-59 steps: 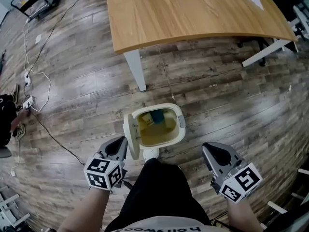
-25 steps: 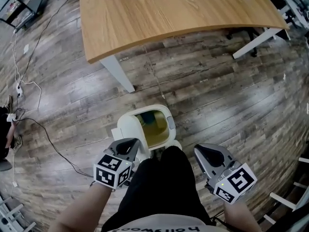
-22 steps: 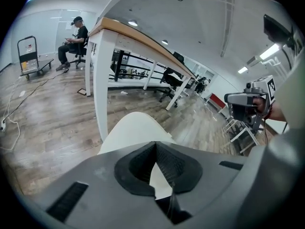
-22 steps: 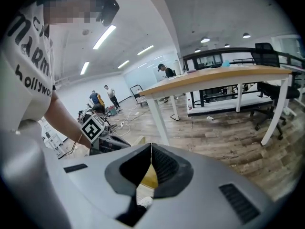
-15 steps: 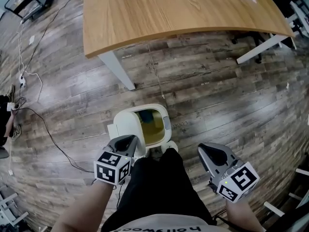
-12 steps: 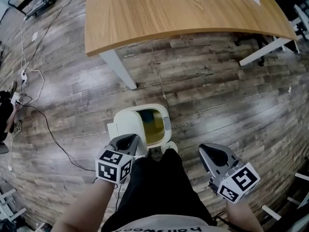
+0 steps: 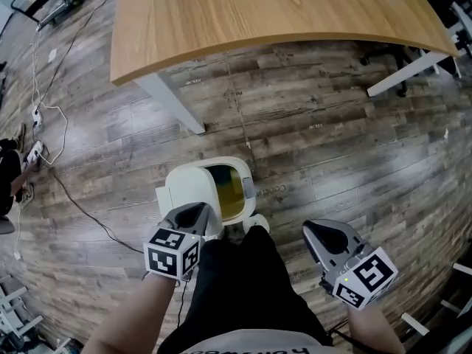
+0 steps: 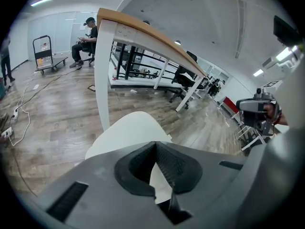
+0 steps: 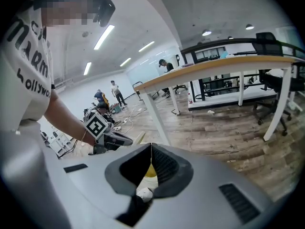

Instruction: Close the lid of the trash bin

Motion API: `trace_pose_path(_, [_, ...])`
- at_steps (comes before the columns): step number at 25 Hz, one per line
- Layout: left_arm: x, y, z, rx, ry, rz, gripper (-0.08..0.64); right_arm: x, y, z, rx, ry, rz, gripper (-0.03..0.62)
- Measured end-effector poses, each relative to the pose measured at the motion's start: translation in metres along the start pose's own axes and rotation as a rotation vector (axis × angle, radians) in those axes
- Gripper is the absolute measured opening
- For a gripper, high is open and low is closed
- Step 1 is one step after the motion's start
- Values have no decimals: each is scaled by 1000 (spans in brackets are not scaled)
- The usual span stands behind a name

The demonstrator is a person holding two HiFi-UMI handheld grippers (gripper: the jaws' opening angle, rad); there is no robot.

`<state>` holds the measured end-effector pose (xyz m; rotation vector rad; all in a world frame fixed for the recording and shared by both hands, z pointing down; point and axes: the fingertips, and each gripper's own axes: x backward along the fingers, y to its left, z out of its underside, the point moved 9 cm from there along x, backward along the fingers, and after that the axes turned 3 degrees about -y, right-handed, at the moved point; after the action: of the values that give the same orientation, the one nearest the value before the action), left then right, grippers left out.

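The cream-white plastic trash bin point(image 7: 249, 192) stands on the grey-brown plank floor point(image 7: 354, 146), just in front of the near edge of the long light-wood table point(image 7: 258, 21) and a little right of its white leg point(image 7: 171, 103). Its rounded white lid point(image 7: 183, 190) leans partway over the mouth from the left, so a strip of yellow liner point(image 7: 230, 192) shows beside the right rim; the task looks well along but unfinished. The left gripper point(image 7: 198, 212) has its jaws pressed together with nothing between them and points down at the lid's near edge, probably to serve as a blunt pusher. Whether it touches the lid I cannot tell (the left gripper view only shows white lid filling the space past the tips). The right gripper point(image 7: 313, 232), also closed and empty, hangs well apart on the bin's right, seemingly idle and out of the lid's path. The person's leg in black trousers point(image 7: 236, 286) stands between the two grippers, close against the bin's near side, and crowds the approach. Loose cables point(image 7: 65, 131) trail across the floor towards its left edge, clear of the work.
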<state>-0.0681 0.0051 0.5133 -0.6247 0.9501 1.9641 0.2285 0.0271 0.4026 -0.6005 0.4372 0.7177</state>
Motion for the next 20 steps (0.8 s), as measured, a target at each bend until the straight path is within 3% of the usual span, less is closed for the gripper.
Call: trace_pose_path(20, [-36,-13,12,37,-16,-12,6,12,-33,44,-33,24,13,11])
